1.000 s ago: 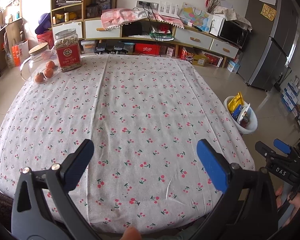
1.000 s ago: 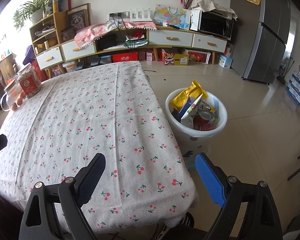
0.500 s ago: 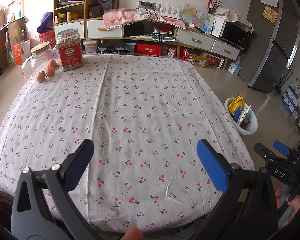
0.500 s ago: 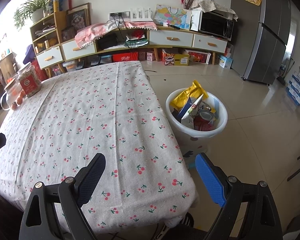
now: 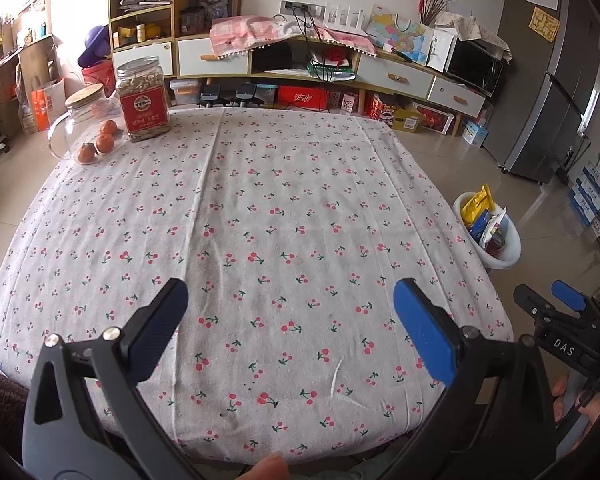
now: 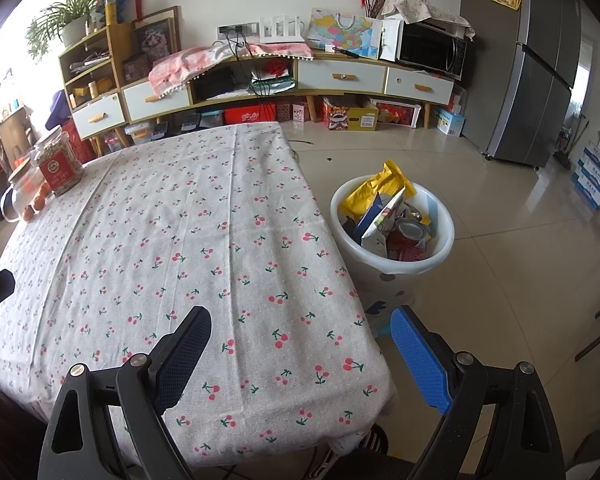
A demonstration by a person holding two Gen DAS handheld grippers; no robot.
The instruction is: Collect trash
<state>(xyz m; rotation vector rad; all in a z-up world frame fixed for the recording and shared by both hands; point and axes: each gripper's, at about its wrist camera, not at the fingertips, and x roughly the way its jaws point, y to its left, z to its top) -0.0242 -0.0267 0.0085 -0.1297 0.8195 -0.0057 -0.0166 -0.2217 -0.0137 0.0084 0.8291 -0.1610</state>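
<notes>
We hold both grippers, left gripper [image 5: 288,312] and right gripper [image 6: 300,344], level over the surface [image 5: 260,200], jaws wide and empty; full bin [image 6: 392,224] stands beside.

A table [image 5: 284,216] is wearing a cherry-print cloth — a red-labelled jar [image 5: 143,100] and a glass jug [image 5: 80,120] (oranges [image 5: 100,144] beside it) are sitting at its far left corner.

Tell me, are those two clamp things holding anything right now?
No. The left hand-held gripper and the right hand-held gripper are both open and empty above the table.
</notes>
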